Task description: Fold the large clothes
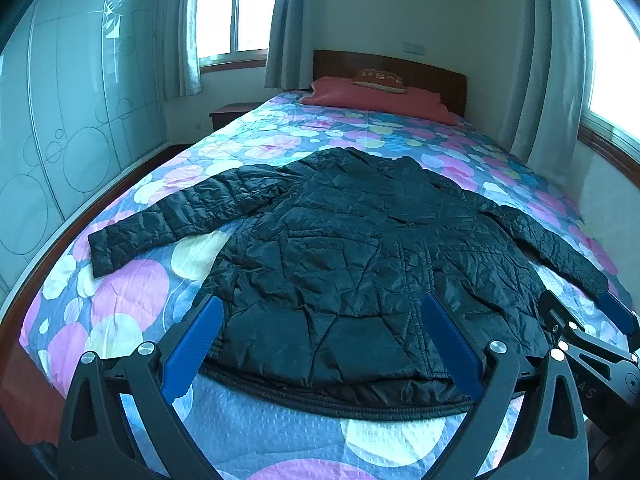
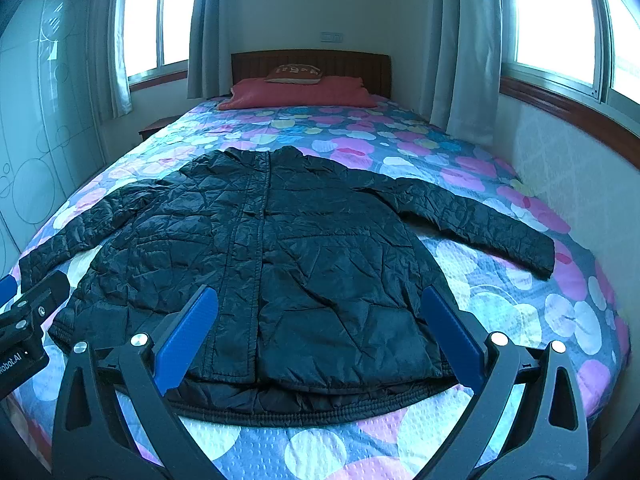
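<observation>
A black quilted jacket [image 1: 344, 248] lies flat, front up, on the bed, both sleeves spread out to the sides; it also shows in the right wrist view [image 2: 288, 256]. Its hem faces me. My left gripper [image 1: 320, 308] is open and empty, hovering above the hem's left part. My right gripper [image 2: 320, 300] is open and empty above the hem's right part. The right gripper's body shows at the right edge of the left wrist view [image 1: 592, 344]; the left one shows at the left edge of the right wrist view [image 2: 24, 320].
The bed has a blue quilt [image 1: 132, 292] with pink and white circles. A red pillow [image 1: 380, 100] and a small cushion [image 1: 378, 78] lie by the wooden headboard [image 2: 312, 62]. A wardrobe [image 1: 60, 120] stands left, a wall with windows [image 2: 560, 24] right.
</observation>
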`<state>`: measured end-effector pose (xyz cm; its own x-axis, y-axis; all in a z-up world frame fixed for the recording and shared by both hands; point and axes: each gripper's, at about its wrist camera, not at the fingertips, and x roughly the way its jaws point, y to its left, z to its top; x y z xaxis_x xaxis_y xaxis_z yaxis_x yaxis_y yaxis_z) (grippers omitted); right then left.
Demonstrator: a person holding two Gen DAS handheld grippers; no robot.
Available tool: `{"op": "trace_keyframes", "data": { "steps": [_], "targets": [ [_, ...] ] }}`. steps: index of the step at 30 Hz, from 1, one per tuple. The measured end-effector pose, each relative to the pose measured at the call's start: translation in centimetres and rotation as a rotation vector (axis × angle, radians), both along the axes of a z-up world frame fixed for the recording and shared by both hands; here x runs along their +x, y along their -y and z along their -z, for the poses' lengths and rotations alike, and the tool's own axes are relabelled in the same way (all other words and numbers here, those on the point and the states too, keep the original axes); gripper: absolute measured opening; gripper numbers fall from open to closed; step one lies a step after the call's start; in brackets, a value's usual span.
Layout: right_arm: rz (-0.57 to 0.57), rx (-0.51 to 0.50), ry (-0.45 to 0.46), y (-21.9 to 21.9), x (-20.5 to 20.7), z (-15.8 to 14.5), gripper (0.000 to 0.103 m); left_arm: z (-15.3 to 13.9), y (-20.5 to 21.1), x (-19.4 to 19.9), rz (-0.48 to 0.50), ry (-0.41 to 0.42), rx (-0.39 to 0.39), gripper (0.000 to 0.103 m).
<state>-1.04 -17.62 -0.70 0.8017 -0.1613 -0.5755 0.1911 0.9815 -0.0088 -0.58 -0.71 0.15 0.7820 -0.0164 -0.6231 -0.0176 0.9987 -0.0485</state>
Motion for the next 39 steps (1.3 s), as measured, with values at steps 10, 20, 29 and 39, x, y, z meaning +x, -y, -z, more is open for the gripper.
{"op": "trace_keyframes", "data": {
  "steps": [10, 20, 29, 39],
  "targets": [
    [-0.001, -0.002, -0.001, -0.2, 0.0, 0.0, 0.101, 0.0, 0.0, 0.0, -0.001, 0.000, -0.001, 0.098],
    [-0.002, -0.003, -0.003, -0.3, 0.0, 0.0, 0.101, 0.2, -0.3, -0.1, -0.002, -0.002, -0.002, 0.098],
    [-0.003, -0.004, -0.006, -0.1, -0.1, 0.0, 0.101, 0.5, -0.5, -0.3, -0.005, -0.004, -0.003, 0.098],
    [-0.008, -0.008, -0.010, -1.1, -0.2, 0.5, 0.101, 0.9, -0.8, -0.4, -0.008, -0.010, -0.002, 0.098]
  ]
}}
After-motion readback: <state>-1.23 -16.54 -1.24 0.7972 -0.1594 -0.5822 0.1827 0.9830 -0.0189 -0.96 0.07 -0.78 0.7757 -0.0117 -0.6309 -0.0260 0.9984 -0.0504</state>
